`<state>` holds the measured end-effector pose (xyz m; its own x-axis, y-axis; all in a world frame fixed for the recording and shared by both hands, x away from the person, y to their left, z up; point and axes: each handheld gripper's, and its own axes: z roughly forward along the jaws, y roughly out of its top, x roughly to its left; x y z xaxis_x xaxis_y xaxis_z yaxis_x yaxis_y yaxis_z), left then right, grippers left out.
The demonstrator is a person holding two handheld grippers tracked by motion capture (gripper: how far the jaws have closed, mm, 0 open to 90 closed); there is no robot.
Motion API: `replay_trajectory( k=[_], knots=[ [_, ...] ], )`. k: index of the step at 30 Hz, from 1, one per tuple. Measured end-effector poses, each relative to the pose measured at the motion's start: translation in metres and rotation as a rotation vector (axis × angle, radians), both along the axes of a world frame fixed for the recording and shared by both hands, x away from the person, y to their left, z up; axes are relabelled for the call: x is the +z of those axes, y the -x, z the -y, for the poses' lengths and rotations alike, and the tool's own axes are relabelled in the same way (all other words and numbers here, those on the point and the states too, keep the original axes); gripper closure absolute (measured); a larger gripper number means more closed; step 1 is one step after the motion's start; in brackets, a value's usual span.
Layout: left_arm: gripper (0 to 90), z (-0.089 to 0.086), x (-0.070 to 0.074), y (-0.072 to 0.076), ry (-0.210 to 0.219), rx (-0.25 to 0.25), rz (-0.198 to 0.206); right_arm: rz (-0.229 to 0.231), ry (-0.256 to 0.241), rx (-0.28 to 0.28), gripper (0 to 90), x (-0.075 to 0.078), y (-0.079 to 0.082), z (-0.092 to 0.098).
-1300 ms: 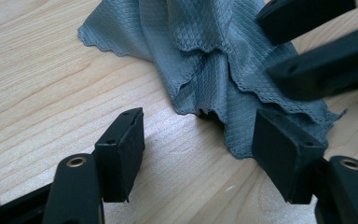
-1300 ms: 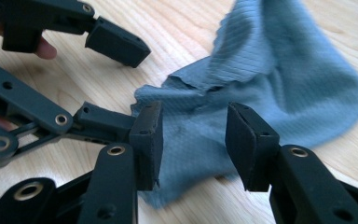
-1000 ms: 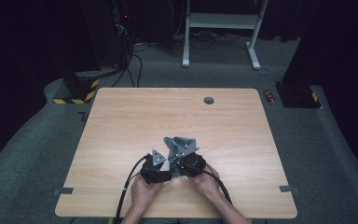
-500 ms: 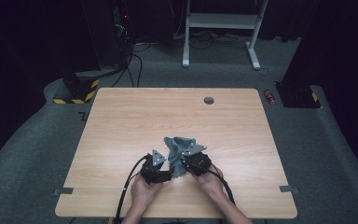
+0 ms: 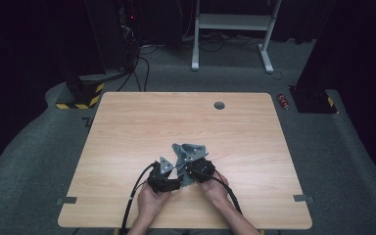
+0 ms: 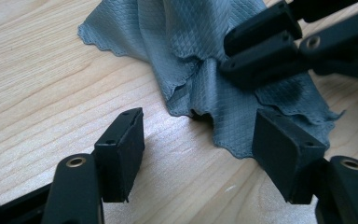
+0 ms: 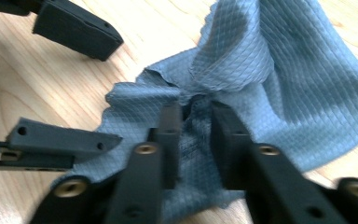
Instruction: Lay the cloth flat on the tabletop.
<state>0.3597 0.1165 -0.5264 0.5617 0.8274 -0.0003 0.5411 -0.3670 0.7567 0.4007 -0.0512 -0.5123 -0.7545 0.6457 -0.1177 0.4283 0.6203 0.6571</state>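
My right gripper pinches a fold of the grey cloth; my left gripper, jaws apart, faces its free edge just ahead.

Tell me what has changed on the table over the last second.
Little has moved. The grey cloth has bunched a little closer to the hands. The right gripper is pinching a fold of it; the left gripper is open at the cloth's near edge, holding nothing. Whether either grip changed cannot be told. Both hands stay near the front of the wooden table, and the round grommet is where it was.
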Motion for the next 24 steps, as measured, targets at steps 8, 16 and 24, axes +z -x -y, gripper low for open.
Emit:
replay_trajectory(
  k=[8,16,24],
  knots=[
    [34.4,0.000,0.000,0.000,0.000,0.000,0.000,0.015,0.002,-0.003,88.0,0.003,0.000,0.008],
    [34.4,0.000,0.000,0.000,0.000,0.000,0.000,0.022,-0.036,-0.044,88.0,0.009,0.004,0.027],
    [34.4,0.000,0.000,0.000,0.000,0.001,0.001,0.024,-0.056,-0.101,88.0,0.009,0.007,0.056]
  ],
)
